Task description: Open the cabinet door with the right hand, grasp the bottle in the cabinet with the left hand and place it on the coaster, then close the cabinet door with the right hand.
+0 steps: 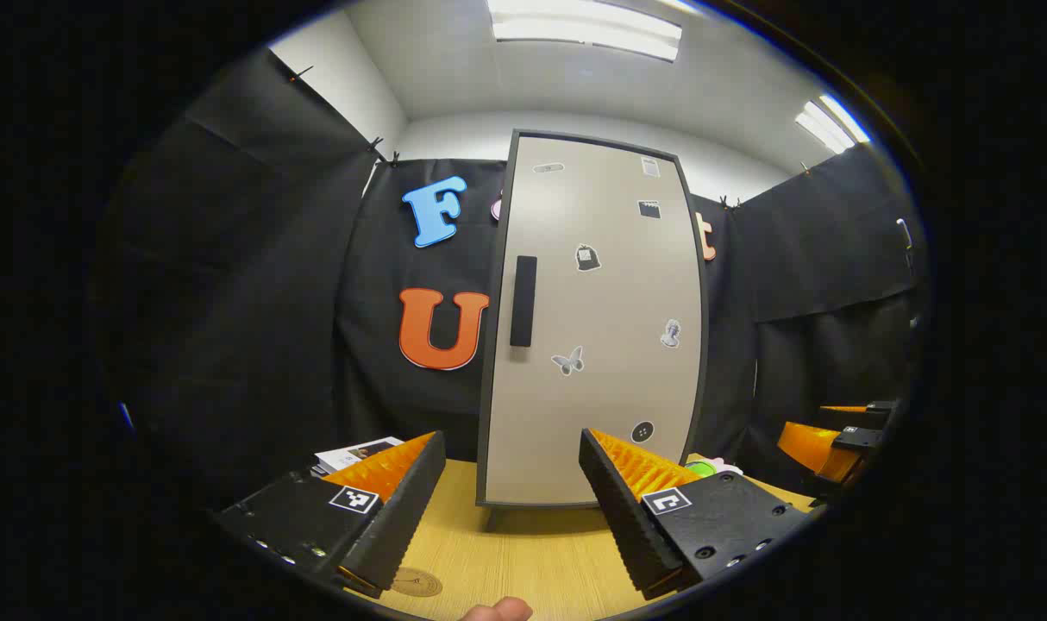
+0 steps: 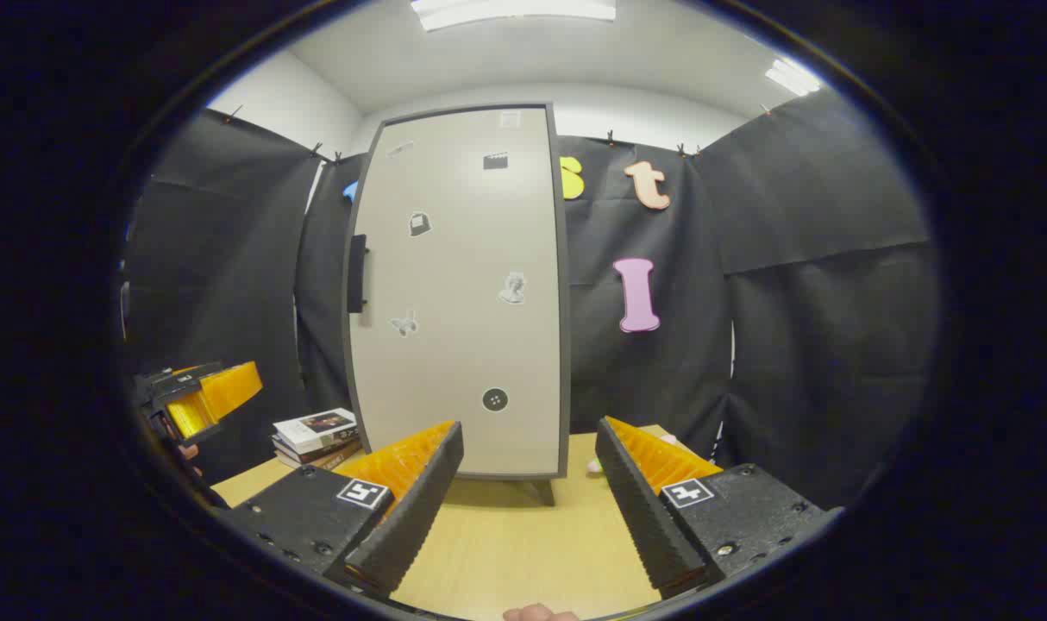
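Note:
A tall beige cabinet (image 1: pixel 592 328) with a dark frame stands on the wooden table, its door shut. A black handle (image 1: pixel 523 300) runs down the door's left side. The same cabinet (image 2: pixel 459 293) and handle (image 2: pixel 357 273) appear in the right gripper view. My left gripper (image 1: pixel 512 483) is open in front of the door, a short way back. My right gripper (image 2: pixel 528 470) is open too, facing the door's lower right part. A round brown coaster (image 1: pixel 416 583) lies on the table under my left gripper. The cabinet's inside is hidden.
A stack of books (image 2: pixel 316 435) lies on the table left of the cabinet. A green and pink object (image 1: pixel 709 468) peeks out at the cabinet's right foot. The right gripper (image 1: pixel 834 440) shows at the far right of the left gripper view.

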The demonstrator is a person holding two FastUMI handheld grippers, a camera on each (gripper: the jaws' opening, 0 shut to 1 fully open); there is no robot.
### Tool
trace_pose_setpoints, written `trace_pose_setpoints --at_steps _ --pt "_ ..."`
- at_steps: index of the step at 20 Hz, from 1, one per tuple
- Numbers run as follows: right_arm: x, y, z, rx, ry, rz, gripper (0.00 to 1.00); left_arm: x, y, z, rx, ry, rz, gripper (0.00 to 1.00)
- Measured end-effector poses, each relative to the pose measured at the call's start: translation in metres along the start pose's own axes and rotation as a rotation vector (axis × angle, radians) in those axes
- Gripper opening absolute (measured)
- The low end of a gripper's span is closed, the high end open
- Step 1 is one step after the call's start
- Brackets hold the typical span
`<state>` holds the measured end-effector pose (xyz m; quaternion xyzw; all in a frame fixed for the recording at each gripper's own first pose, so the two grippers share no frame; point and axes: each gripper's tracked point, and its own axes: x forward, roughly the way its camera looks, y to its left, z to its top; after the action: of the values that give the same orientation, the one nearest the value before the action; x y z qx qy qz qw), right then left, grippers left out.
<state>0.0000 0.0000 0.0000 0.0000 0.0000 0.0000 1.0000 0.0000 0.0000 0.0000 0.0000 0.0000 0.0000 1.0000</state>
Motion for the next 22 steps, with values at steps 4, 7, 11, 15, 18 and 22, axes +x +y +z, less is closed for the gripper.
trace_pose_setpoints --at_steps 4,7,11,15,18,22 --pt "-0.001 -0.001 0.002 0.013 -0.002 -0.004 0.99 0.001 -0.004 0.000 0.001 0.005 -0.010 0.95" --pt "-0.003 -0.004 0.006 0.024 -0.011 -0.008 1.00 0.001 -0.009 0.000 -0.006 0.005 -0.024 0.95" --pt "-0.004 -0.009 0.007 0.027 -0.014 -0.021 1.00 0.002 -0.013 -0.002 0.001 0.010 -0.029 0.95" --pt "-0.005 -0.012 0.006 0.033 -0.011 -0.027 1.00 0.002 -0.014 -0.001 0.002 0.008 -0.034 0.95" --pt "-0.006 -0.014 0.006 0.039 -0.009 -0.029 1.00 0.003 -0.015 -0.002 0.002 0.012 -0.034 0.95" --pt "-0.006 -0.015 0.008 0.034 -0.015 -0.034 1.00 0.002 -0.014 0.000 -0.003 0.008 -0.030 0.95"
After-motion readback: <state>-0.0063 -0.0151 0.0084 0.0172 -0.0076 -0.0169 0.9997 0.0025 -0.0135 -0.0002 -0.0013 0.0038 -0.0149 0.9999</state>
